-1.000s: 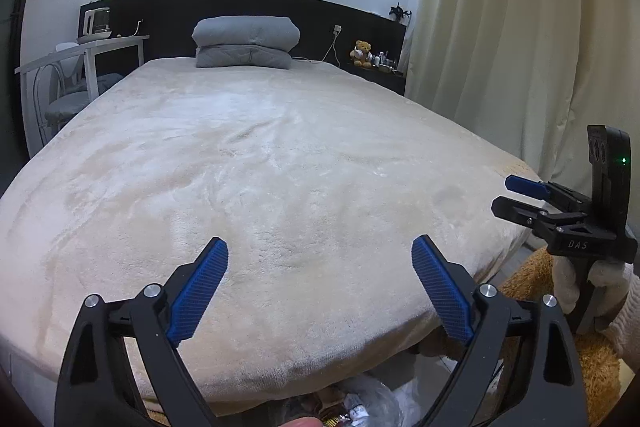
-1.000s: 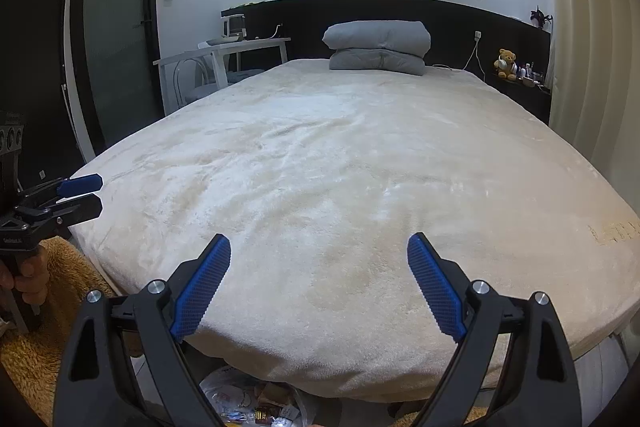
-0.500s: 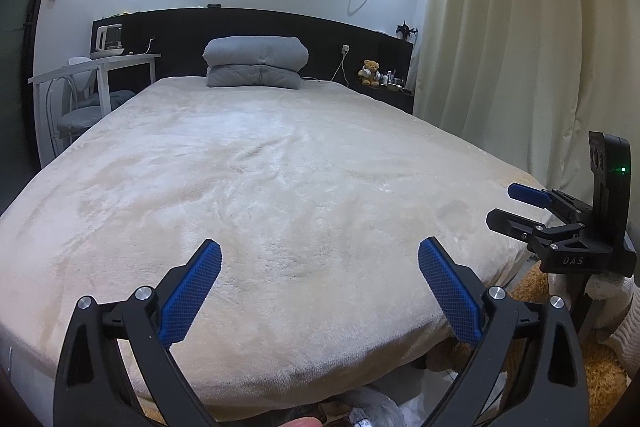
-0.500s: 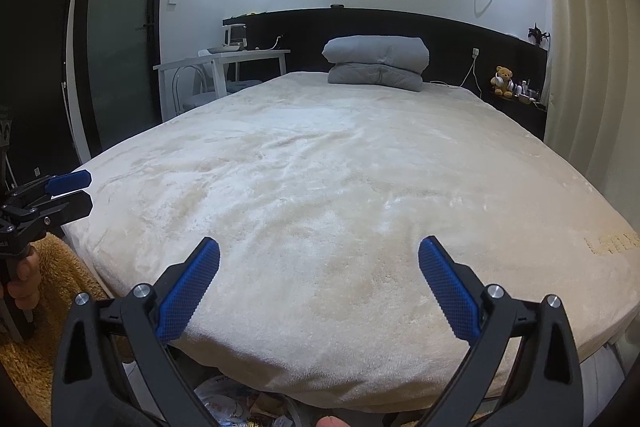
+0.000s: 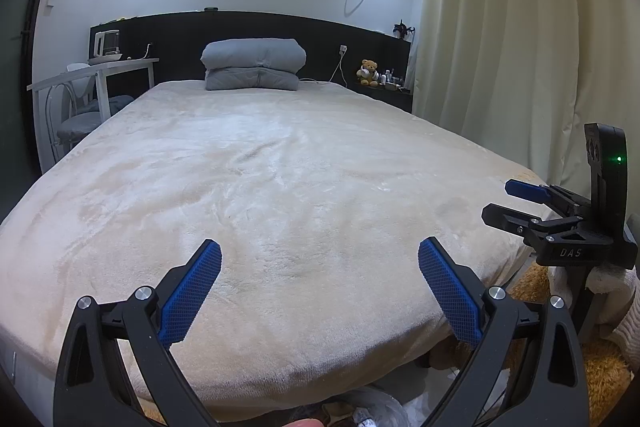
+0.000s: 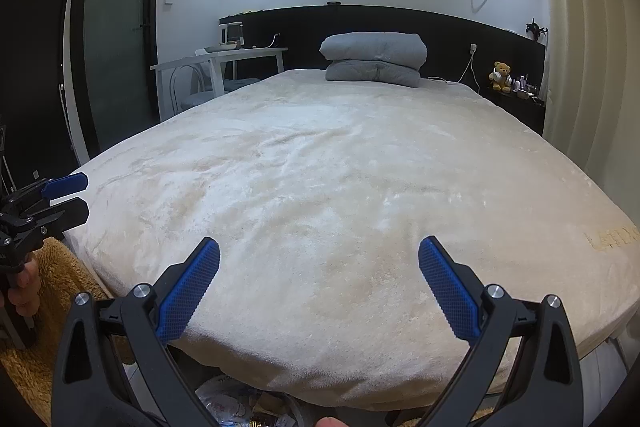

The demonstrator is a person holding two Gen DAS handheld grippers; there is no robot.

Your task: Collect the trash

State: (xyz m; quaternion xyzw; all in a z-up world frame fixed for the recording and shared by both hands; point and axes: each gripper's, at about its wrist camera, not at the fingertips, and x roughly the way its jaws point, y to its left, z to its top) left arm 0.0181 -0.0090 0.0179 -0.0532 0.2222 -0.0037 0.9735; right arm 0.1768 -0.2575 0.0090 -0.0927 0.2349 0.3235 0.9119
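Observation:
My left gripper [image 5: 320, 267] is open and empty, held over the foot end of a wide bed [image 5: 280, 179] with a cream plush cover. My right gripper [image 6: 319, 263] is open and empty over the same end; it also shows at the right edge of the left wrist view [image 5: 506, 201]. The left gripper shows at the left edge of the right wrist view [image 6: 78, 195]. A clear plastic bag with wrappers [image 6: 232, 403] lies on the floor below the bed's foot, partly hidden by the gripper; it also shows in the left wrist view [image 5: 372, 411]. The bed top shows no trash.
A folded grey quilt [image 5: 254, 65] lies at the black headboard. A white desk [image 5: 92, 75] with a chair stands left of the bed. A nightstand with a teddy bear [image 5: 368, 71] and cream curtains [image 5: 520, 47] are on the right. A tan shaggy rug [image 6: 52, 299] covers the floor.
Both grippers have tilted upward, so more of the wall and the air conditioner shows and less of the floor. Both stay open and empty.

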